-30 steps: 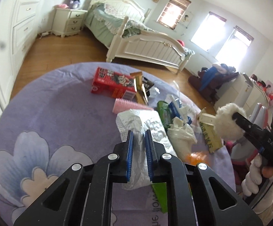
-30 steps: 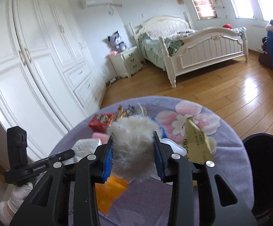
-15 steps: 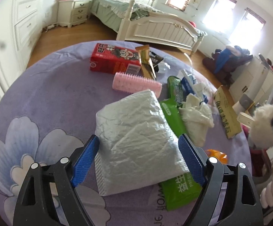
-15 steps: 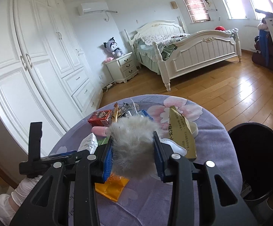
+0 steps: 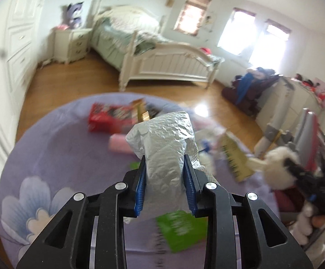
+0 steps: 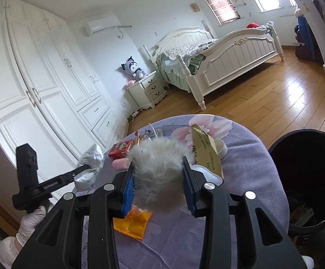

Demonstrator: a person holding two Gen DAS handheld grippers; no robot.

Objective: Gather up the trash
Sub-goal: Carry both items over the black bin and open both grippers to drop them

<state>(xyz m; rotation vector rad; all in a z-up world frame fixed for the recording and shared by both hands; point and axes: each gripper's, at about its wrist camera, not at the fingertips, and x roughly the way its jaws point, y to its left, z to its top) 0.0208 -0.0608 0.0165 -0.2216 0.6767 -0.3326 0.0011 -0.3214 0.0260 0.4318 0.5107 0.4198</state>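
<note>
My left gripper point(image 5: 164, 168) is shut on a crumpled silver foil bag point(image 5: 165, 143) and holds it above the round purple table point(image 5: 61, 157); the bag also shows in the right wrist view point(image 6: 88, 168). My right gripper point(image 6: 159, 172) is shut on a white fluffy ball point(image 6: 160, 168), which shows at the right of the left wrist view point(image 5: 279, 165). A black trash bin point(image 6: 306, 179) stands open just right of the table.
On the table lie a red box point(image 5: 108, 116), a pink brush point(image 5: 120, 143), a green packet point(image 5: 180, 228), a tan packet point(image 6: 205, 152) and an orange wrapper point(image 6: 132, 222). A bed point(image 6: 218, 53), nightstand point(image 6: 146, 92) and wardrobe point(image 6: 39, 78) stand beyond.
My left gripper opened over the foil bag, then shut on it and lifted it off the table. My right gripper kept its hold on the fluffy ball and moved nearer the bin.
</note>
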